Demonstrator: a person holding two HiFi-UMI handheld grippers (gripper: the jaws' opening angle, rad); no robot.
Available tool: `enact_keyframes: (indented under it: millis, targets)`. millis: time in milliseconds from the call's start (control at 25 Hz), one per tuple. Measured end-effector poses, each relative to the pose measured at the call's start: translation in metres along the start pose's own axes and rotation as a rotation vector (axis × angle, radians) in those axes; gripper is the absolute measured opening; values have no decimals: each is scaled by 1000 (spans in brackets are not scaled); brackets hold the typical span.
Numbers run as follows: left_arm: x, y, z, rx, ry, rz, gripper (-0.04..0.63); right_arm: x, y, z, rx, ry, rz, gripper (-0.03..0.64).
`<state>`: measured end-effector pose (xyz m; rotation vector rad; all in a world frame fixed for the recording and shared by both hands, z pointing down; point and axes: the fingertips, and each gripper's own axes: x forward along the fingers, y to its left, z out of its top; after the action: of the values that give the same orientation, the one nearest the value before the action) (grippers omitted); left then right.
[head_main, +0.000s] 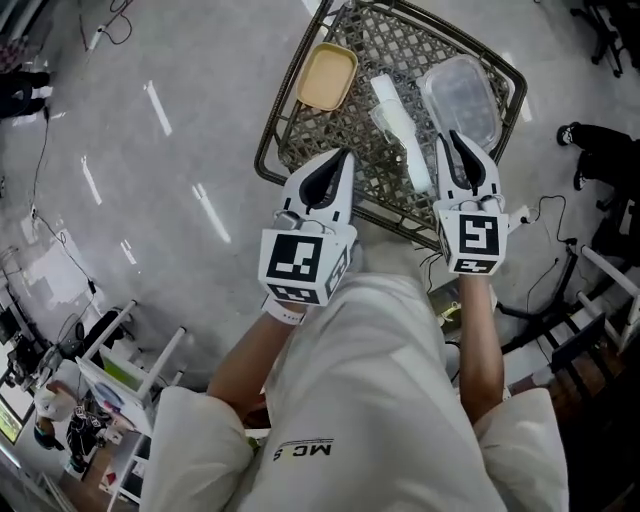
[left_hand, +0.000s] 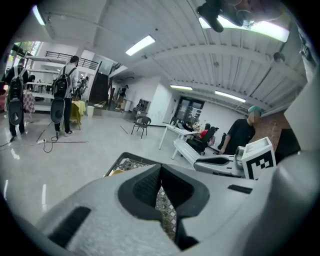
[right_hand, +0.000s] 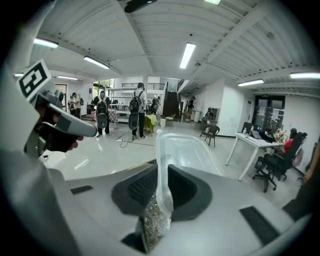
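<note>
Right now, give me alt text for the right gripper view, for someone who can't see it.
The right gripper is shut on the rim of a clear rounded rectangular plastic container that extends away from the camera. A brown woven wicker tabletop shows beneath the jaws; a bright hall lies beyond.

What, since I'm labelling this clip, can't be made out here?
- White item, head view: too blurred to identify.
- Clear tub, head view: near rim hidden by the right gripper clamped on it.
- Lattice table: far edge cut off at the head view's top.
- Yellow tub, left gripper view: mostly hidden behind the left gripper.
</note>
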<state>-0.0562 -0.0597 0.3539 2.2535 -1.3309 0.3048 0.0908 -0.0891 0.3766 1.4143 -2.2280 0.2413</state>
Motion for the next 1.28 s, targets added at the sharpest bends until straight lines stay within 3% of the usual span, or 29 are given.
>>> enact_keyframes:
  millis: [440,800,1280]
  targets:
    - [-49,10,49,4,-132,34,25,-61,13,61,4,-129,-50,75]
    - [-75,6,73,33,-187,17,25,-90,35,93,-9,-221,-37,77]
    - [-76,-12,80,52,-207,-10,25,-110,37,95,23,-256,-48,77]
